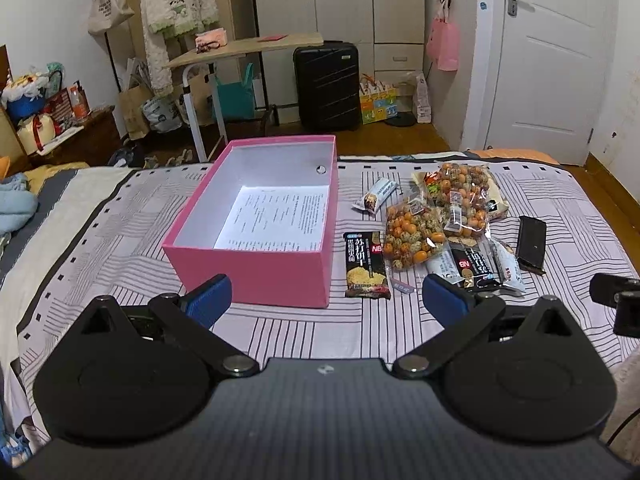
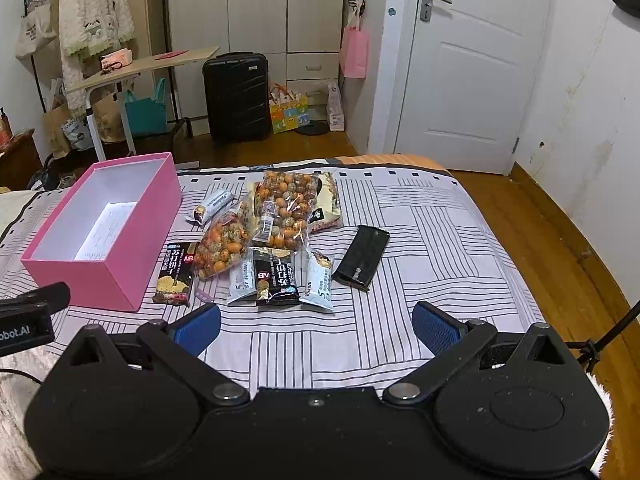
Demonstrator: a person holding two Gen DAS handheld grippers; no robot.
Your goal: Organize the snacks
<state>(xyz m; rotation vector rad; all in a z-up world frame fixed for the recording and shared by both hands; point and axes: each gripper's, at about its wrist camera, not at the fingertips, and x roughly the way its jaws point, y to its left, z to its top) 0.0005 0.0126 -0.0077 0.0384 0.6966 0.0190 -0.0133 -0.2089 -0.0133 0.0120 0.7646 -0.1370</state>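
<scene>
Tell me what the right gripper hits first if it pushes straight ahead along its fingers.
Most likely the row of packets nearest it: the right gripper, open and empty, points over bare bedsheet toward the black cracker pack lying between two white packets. Depth is hard to judge; it may pass above them.

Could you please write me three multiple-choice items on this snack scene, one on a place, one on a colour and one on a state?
1. Where do the snack packets lie?
A. inside the box
B. on the bedspread, right of the box
C. on the floor

2. What colour is the outside of the box?
A. pink
B. green
C. brown

3. How are the left hand-held gripper and right hand-held gripper?
A. both shut on packets
B. one open, one shut
C. both open, holding nothing

Answers: 1 B, the packets sit on the striped bedspread beside the box; 2 A, its outer walls are pink; 3 C, each pair of blue pads stands wide apart over bare cloth.
</scene>
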